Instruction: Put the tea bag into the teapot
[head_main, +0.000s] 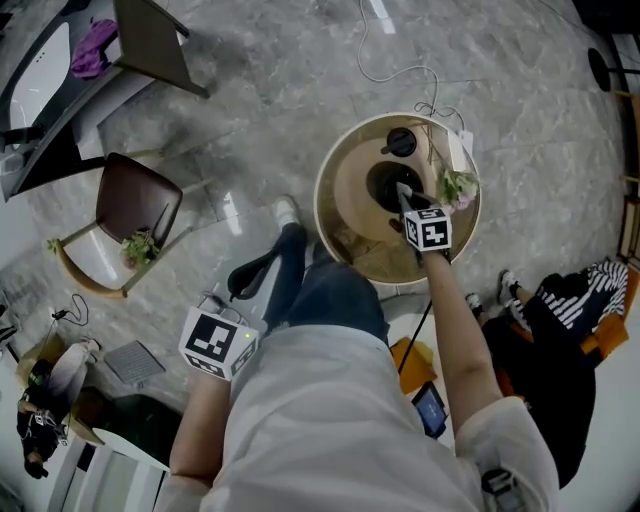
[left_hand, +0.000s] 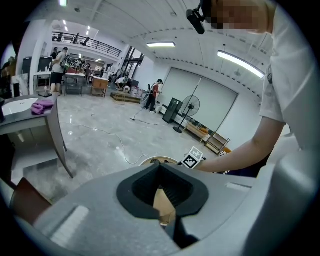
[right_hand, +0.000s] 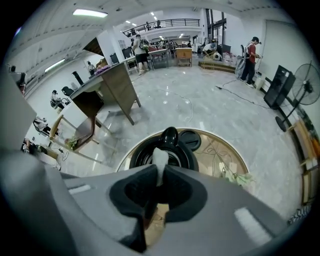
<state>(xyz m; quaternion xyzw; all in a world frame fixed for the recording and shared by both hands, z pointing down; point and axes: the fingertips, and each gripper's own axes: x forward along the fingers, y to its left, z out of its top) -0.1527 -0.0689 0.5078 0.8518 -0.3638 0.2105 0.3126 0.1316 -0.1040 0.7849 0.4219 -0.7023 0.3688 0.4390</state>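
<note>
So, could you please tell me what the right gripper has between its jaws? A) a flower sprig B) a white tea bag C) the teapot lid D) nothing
B: in the right gripper view, the right gripper is clamped on a white tea bag just above the open teapot, while the lid lies on the table.

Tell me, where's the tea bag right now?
In the right gripper view, the tea bag is pinched in the right tool, over the open teapot on the round table.
</note>
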